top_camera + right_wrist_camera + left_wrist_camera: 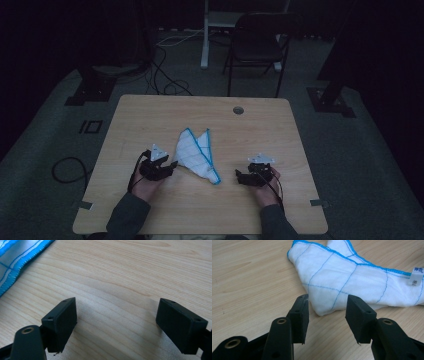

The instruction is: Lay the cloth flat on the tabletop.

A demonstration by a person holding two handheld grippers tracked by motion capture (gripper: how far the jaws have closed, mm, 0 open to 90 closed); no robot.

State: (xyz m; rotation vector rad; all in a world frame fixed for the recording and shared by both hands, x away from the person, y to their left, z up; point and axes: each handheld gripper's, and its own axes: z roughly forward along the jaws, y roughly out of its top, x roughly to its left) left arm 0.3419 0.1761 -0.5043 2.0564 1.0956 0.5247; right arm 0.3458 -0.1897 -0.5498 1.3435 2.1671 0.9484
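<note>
A white cloth (192, 150) with blue edging and thin blue grid lines lies folded in the middle of the wooden table (150, 210). My left gripper (172, 164) is at the cloth's near left corner. In the left gripper view the cloth (342, 275) has its pointed corner just past the tips of my left gripper (327, 302), which is open, its pads clear of the fabric. My right gripper (239, 176) rests to the right of the cloth. In the right gripper view it (116, 307) stands wide open over bare wood, with the cloth's edge (15, 255) at the upper left.
A small white label (416, 276) is sewn to the cloth's edge. A round cable hole (238, 110) sits near the table's far edge. Beyond the table stand a dark folding chair (257, 42) and black stand bases, with cables (160, 75) on the floor.
</note>
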